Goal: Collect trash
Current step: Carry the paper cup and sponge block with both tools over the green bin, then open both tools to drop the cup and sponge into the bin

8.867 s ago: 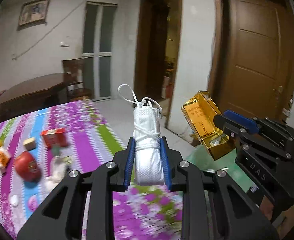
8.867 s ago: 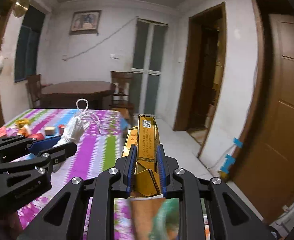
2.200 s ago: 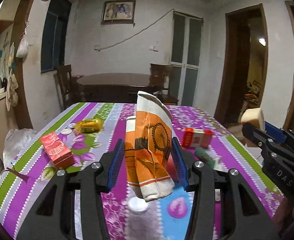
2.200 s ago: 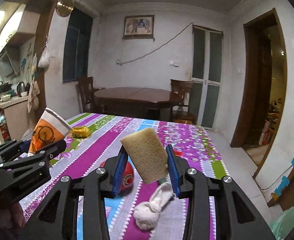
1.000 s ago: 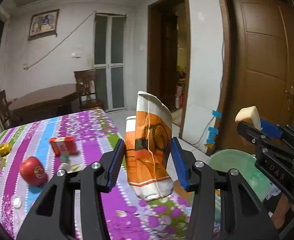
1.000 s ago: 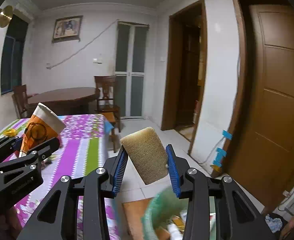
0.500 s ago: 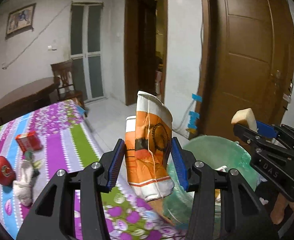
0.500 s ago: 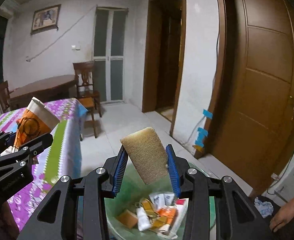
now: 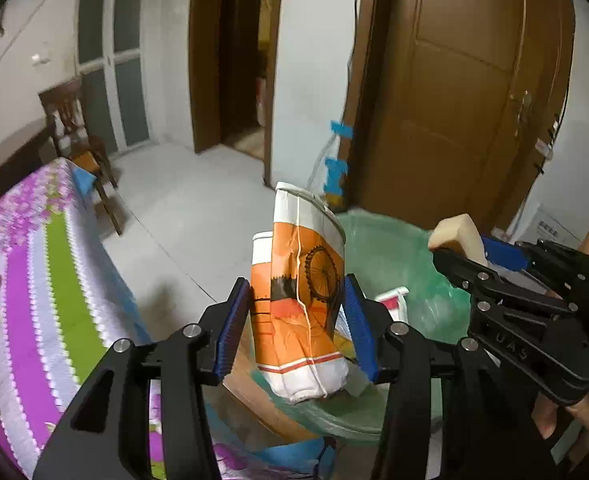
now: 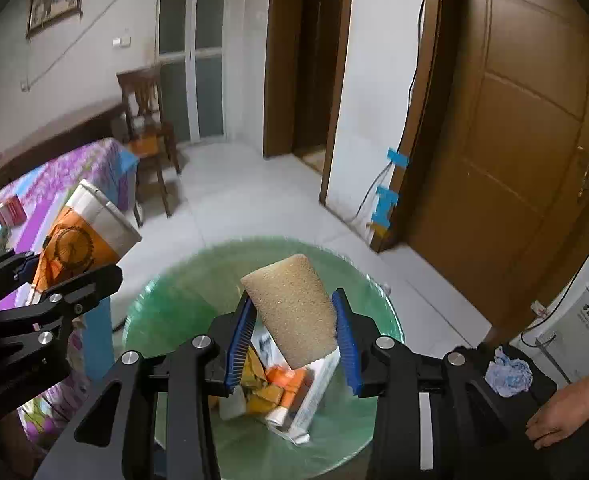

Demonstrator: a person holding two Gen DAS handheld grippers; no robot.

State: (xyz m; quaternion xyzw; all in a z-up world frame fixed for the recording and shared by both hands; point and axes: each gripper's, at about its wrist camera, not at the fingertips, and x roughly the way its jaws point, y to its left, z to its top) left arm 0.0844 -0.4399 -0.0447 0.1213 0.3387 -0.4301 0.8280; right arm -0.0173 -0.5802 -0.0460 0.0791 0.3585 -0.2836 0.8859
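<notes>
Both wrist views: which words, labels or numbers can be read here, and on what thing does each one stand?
"UAS" or "DAS", first letter unclear: white letters on the black frame of the right claw.
Too small to read: dark print on the white box near the door.
Blurred, unreadable: print on the tubes and packets in the green bin.
No words: the paper cup shows only a wheel drawing.

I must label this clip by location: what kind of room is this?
Most likely a home dining room: a table under a flowered cloth, a wooden chair, panelled doors and a lined trash bin on the tiled floor.
</notes>
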